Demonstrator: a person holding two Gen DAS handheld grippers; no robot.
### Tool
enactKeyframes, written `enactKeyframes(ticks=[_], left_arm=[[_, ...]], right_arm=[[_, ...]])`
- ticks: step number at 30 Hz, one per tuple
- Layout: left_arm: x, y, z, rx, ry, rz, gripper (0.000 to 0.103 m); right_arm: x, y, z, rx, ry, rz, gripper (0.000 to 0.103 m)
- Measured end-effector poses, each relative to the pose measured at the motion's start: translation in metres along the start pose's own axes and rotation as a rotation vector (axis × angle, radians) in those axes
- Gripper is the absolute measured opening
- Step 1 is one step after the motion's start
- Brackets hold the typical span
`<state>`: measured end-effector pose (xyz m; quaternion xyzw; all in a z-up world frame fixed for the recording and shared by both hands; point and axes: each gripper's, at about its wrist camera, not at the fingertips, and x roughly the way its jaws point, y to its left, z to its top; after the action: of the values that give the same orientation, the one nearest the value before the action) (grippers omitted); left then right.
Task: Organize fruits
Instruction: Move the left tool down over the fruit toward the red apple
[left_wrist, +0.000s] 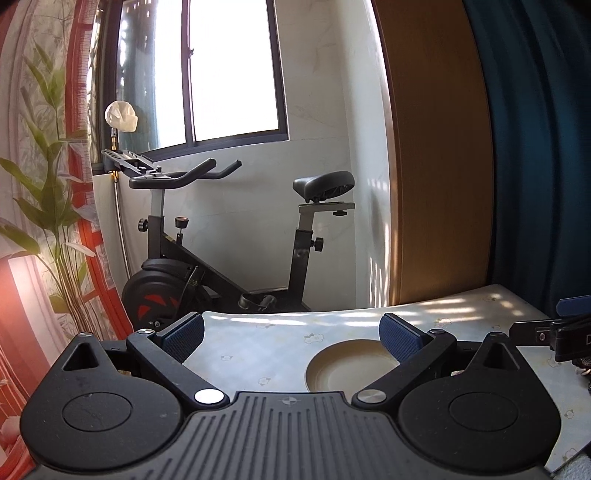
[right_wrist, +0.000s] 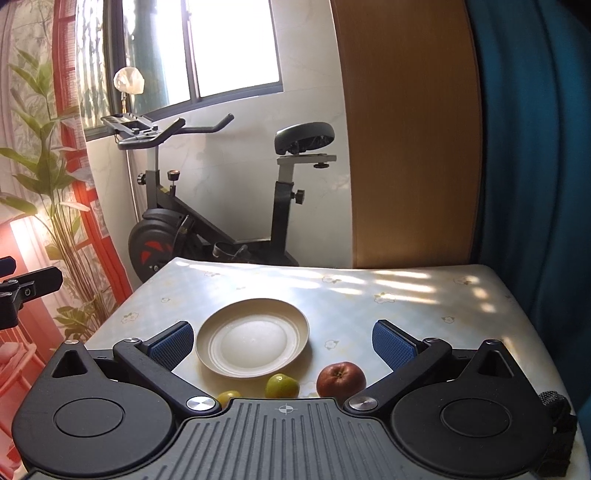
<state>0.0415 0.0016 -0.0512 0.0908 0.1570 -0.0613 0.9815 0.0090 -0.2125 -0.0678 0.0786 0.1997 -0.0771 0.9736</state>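
Note:
In the right wrist view a cream plate (right_wrist: 252, 338) lies bare on the pale flowered table (right_wrist: 406, 295). In front of it sit a red apple (right_wrist: 340, 379), a green citrus fruit (right_wrist: 282, 386) and a smaller yellow-green fruit (right_wrist: 228, 397), partly hidden by the gripper body. My right gripper (right_wrist: 283, 345) hovers open over them, holding nothing. In the left wrist view my left gripper (left_wrist: 291, 338) is open and empty, with the plate (left_wrist: 351, 367) under its right finger. The right gripper's arm (left_wrist: 554, 334) shows at the right edge.
An exercise bike (right_wrist: 221, 206) stands behind the table by the window. A wooden panel (right_wrist: 410, 133) and a blue curtain (right_wrist: 535, 147) rise at the back right. A leafy plant (right_wrist: 48, 177) and red frame are to the left. The left gripper's tip (right_wrist: 26, 288) pokes in there.

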Motion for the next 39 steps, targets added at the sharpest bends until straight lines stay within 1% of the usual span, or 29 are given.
enactKeyframes(ticks=[3, 4, 6, 8, 10, 11, 13, 14, 17, 20, 22, 26, 28, 29, 30, 31, 32, 33, 35, 37, 39], left_arm=[[0.019, 0.0, -0.014, -0.01, 0.046, 0.037, 0.102], [0.025, 0.001, -0.019, -0.027, 0.063, 0.038, 0.102], [0.035, 0.007, -0.027, -0.067, 0.116, -0.01, 0.101], [0.047, 0.015, -0.035, -0.102, 0.197, -0.073, 0.1], [0.055, 0.02, -0.044, -0.117, 0.249, -0.086, 0.095], [0.057, 0.022, -0.048, -0.12, 0.258, -0.084, 0.095], [0.058, 0.026, -0.056, -0.134, 0.266, -0.09, 0.095], [0.058, 0.029, -0.059, -0.155, 0.266, -0.101, 0.095], [0.06, 0.032, -0.068, -0.225, 0.277, -0.169, 0.095], [0.06, 0.027, -0.074, -0.23, 0.29, -0.184, 0.094], [0.058, 0.022, -0.077, -0.222, 0.294, -0.167, 0.094], [0.058, 0.009, -0.077, -0.122, 0.336, -0.088, 0.094], [0.059, 0.005, -0.076, -0.086, 0.342, -0.068, 0.093], [0.059, 0.003, -0.076, -0.072, 0.339, -0.069, 0.091], [0.057, 0.003, -0.076, -0.064, 0.337, -0.082, 0.085], [0.058, 0.004, -0.077, -0.063, 0.342, -0.102, 0.082], [0.058, 0.004, -0.078, -0.065, 0.349, -0.117, 0.082], [0.059, 0.004, -0.079, -0.069, 0.352, -0.118, 0.081], [0.059, 0.005, -0.083, -0.087, 0.348, -0.094, 0.076], [0.059, 0.008, -0.086, -0.113, 0.356, -0.103, 0.064], [0.061, 0.01, -0.089, -0.144, 0.366, -0.112, 0.061]], right_arm=[[0.014, -0.002, -0.017, -0.048, -0.09, -0.043, 0.103], [0.021, -0.003, -0.023, -0.071, -0.1, -0.049, 0.103], [0.035, -0.005, -0.032, -0.066, -0.064, -0.028, 0.103], [0.045, -0.007, -0.038, -0.034, -0.038, 0.007, 0.103], [0.054, -0.006, -0.046, -0.028, -0.032, 0.022, 0.103], [0.058, -0.003, -0.05, -0.038, -0.028, 0.013, 0.103], [0.066, 0.001, -0.058, -0.057, 0.01, -0.004, 0.103], [0.069, 0.002, -0.062, -0.056, 0.032, 0.002, 0.103], [0.073, 0.003, -0.075, -0.028, 0.08, 0.033, 0.103], [0.074, 0.007, -0.087, -0.019, 0.109, 0.04, 0.103], [0.074, 0.01, -0.093, -0.038, 0.112, 0.051, 0.103], [0.072, 0.018, -0.1, -0.096, 0.132, 0.027, 0.103], [0.067, 0.017, -0.104, -0.106, 0.118, 0.049, 0.103], [0.066, 0.017, -0.106, -0.104, 0.115, 0.062, 0.103], [0.066, 0.016, -0.106, -0.101, 0.12, 0.072, 0.103], [0.067, 0.014, -0.107, -0.094, 0.138, 0.078, 0.103], [0.068, 0.013, -0.108, -0.09, 0.149, 0.085, 0.103], [0.069, 0.012, -0.11, -0.086, 0.151, 0.092, 0.103], [0.069, 0.01, -0.114, -0.09, 0.149, 0.103, 0.103], [0.07, 0.009, -0.116, -0.1, 0.154, 0.114, 0.103], [0.072, 0.009, -0.119, -0.113, 0.161, 0.12, 0.103]])
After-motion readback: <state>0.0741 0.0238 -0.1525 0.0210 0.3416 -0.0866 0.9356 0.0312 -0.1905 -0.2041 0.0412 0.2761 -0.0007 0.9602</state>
